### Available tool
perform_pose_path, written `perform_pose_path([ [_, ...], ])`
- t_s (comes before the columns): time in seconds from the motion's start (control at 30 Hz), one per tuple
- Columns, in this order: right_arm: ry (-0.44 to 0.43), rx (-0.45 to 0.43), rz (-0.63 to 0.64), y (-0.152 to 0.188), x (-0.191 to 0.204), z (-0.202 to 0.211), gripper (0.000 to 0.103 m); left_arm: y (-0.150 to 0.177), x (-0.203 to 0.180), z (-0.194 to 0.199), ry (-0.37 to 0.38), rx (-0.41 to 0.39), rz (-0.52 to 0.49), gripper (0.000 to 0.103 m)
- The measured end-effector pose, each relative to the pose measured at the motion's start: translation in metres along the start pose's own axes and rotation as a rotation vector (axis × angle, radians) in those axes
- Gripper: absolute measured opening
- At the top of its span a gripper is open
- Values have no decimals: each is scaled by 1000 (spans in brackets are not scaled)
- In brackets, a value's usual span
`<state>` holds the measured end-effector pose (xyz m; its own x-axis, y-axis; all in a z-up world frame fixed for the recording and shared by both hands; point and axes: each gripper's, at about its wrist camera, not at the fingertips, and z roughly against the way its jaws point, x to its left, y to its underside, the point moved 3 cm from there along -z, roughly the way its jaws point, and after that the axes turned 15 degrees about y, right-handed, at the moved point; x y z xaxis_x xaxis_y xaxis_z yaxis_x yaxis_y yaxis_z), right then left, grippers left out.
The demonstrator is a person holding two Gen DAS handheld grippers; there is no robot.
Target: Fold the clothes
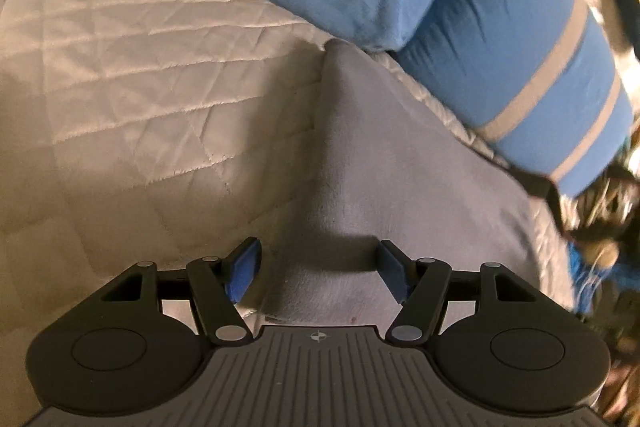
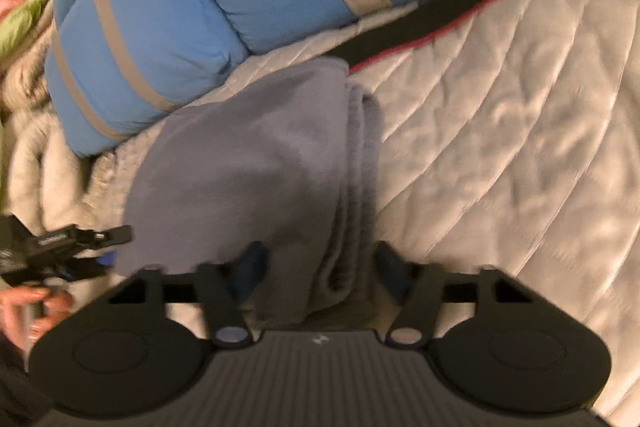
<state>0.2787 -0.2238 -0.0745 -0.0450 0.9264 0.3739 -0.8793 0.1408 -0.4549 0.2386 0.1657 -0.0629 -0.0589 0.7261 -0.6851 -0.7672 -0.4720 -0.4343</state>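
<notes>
Left gripper [image 1: 318, 269]: jaws apart, astride a raised ridge of the grey garment [image 1: 360, 155]; pads not touching the cloth. Right gripper [image 2: 318, 267]: jaws apart, the garment's folded edge [image 2: 348, 187] lying between them; contact cannot be told through blur. The garment extends forward from both grippers across the quilted bedcover [image 1: 140, 67]. Beyond it lie blue pillows [image 2: 192, 27] with grey stripes. A hand [image 2: 28, 315] shows left of the right gripper.
</notes>
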Motion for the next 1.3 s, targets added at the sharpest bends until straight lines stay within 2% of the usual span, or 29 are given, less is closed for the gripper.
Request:
perform_pose_path([
  [0.07, 1, 13, -28, 0, -3, 1, 43, -1, 3, 0, 31, -2, 60, 43],
  [0.1, -6, 19, -49, -1, -5, 2, 36, -1, 4, -1, 41, 2, 85, 39],
  [0.13, -13, 24, -68, -3, -8, 4, 31, -1, 4, 0, 41, 3, 98, 28],
  [0.17, -20, 24, -83, -4, -10, 6, 29, -1, 2, 1, 40, 4, 108, 22],
  [0.27, -16, 7, -86, -7, -10, 13, 26, -1, -5, 7, 34, 13, 126, 16],
  [0.43, -7, -10, -59, -10, -9, 21, 26, 6, -16, 17, 11, 53, 150, 15],
  [0.47, 3, -4, -49, -10, -9, 20, 26, 7, -18, 18, 3, 59, 145, 15],
  [0.5, 25, -6, -29, -10, -8, 19, 34, 8, -19, 19, -2, 61, 144, 15],
  [0.53, 56, -29, -6, -10, -6, 21, 52, 9, -20, 20, -12, 60, 142, 15],
  [0.6, 113, -136, 51, -9, 2, 30, 59, 10, -19, 19, -52, 64, 115, 23],
  [0.67, 154, -252, 111, -8, 13, 41, 59, 8, -21, 17, -104, 68, 39, 39],
  [0.77, 172, -382, 215, -3, 36, 45, 55, 4, -35, 17, -192, 21, -123, 45],
  [0.83, 175, -423, 254, -1, 49, 41, 18, 2, -50, 15, -232, -27, -238, 45],
  [0.87, 175, -437, 265, 0, 53, 39, 10, 1, -57, 13, -253, -45, -298, 45],
  [0.97, 201, -478, 317, -4, 63, 30, 8, 1, -80, 0, -279, -76, -469, 45],
  [1.13, 249, -511, 388, -18, 79, 19, 8, -3, -104, -23, -265, -101, -634, 45],
  [1.3, 244, -483, 417, -42, 103, 5, 8, -15, -115, -43, -266, -98, -662, 45],
])
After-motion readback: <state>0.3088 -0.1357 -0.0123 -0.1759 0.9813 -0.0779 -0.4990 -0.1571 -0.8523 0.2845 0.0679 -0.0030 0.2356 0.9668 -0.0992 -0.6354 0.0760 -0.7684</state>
